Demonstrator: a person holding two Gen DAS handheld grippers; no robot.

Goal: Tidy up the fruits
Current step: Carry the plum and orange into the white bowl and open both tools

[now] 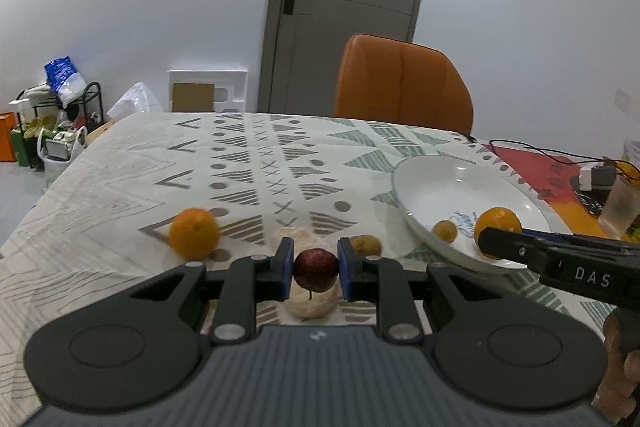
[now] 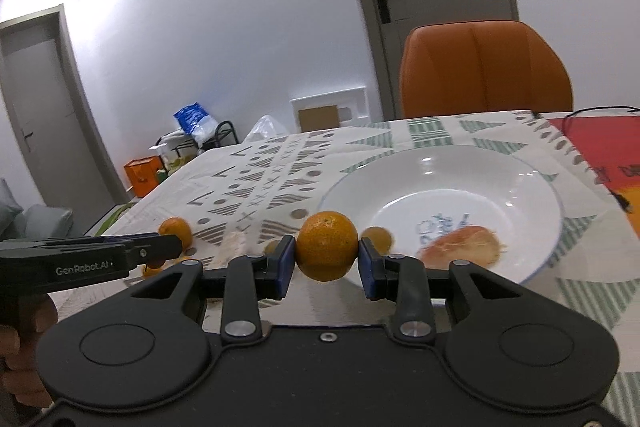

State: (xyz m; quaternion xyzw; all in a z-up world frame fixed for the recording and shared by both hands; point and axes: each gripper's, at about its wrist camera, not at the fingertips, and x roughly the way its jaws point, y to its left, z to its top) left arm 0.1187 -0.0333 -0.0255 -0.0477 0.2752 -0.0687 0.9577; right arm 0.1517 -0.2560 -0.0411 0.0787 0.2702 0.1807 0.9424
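Observation:
My left gripper [image 1: 316, 269] is shut on a small dark red fruit [image 1: 316, 267] and holds it just above a pale round fruit [image 1: 310, 303] on the tablecloth. My right gripper [image 2: 326, 257] is shut on an orange [image 2: 326, 245] at the near left rim of the white plate [image 2: 532, 187]. The plate holds a small orange fruit [image 2: 378, 237] and a pale peach-coloured fruit [image 2: 464, 247]. In the left wrist view the right gripper's finger [image 1: 504, 241] reaches over the plate [image 1: 432, 187] with the orange [image 1: 498, 223] in it. A loose orange [image 1: 194, 233] lies on the cloth to the left.
A small yellowish fruit [image 1: 366, 245] lies between my left gripper and the plate. An orange chair [image 1: 402, 85] stands at the table's far edge. A plastic cup [image 1: 620, 207], a charger and cables [image 1: 596, 177] sit at the right. The table's left edge [image 1: 52, 187] drops to the floor.

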